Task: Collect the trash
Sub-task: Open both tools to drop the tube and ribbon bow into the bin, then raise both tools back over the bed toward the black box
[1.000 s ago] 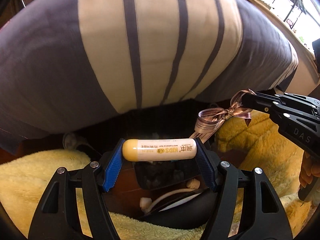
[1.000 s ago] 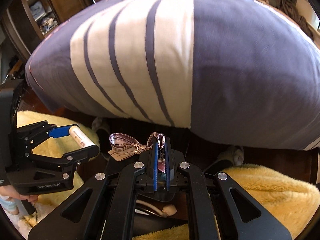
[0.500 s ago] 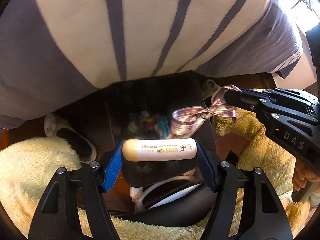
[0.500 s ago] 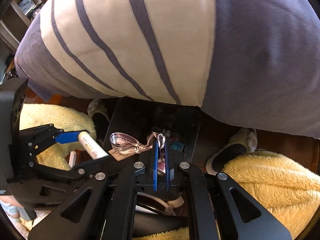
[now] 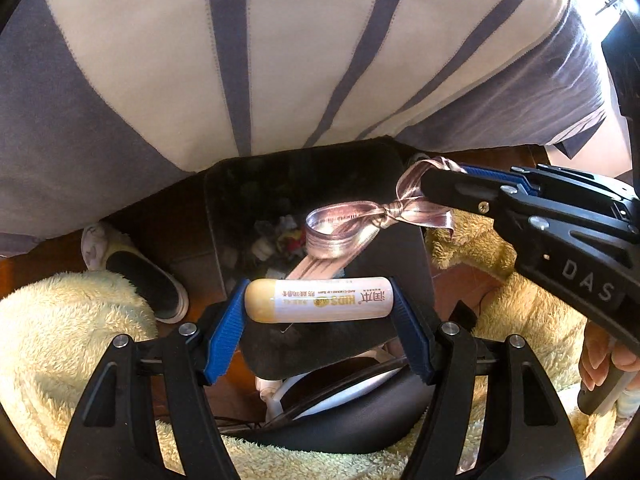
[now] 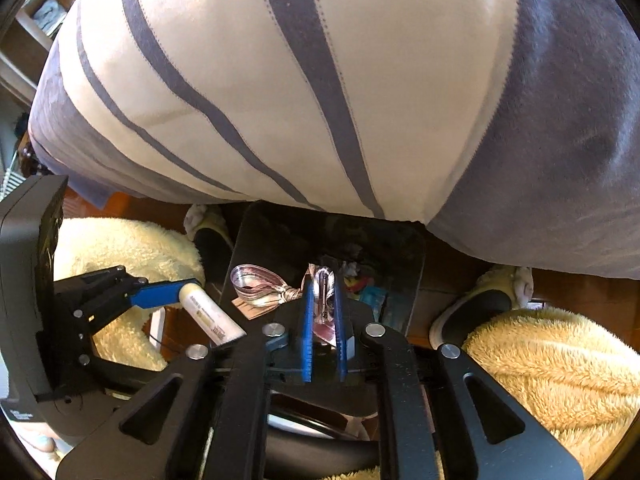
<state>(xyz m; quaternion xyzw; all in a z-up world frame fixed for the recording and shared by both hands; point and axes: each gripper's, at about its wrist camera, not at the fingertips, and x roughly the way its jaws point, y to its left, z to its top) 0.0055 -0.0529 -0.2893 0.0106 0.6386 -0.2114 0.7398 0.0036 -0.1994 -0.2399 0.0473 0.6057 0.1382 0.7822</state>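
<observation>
Because both pieces of trash are meant for the black bin [image 5: 224, 216], the left gripper [image 5: 319, 312] clamps the lip balm tube [image 5: 319, 300] crosswise by its ends at the bin's near rim, while the right gripper [image 6: 322, 300], pinched shut on the ribbon [image 6: 256, 286], hangs its bow over the opening. The striped bedding [image 5: 280, 60] overhangs the far rim and slippers [image 5: 136, 276] and fleece-clad legs [image 6: 552, 364] flank the bin, so the clear way in looks to be straight down.
</observation>
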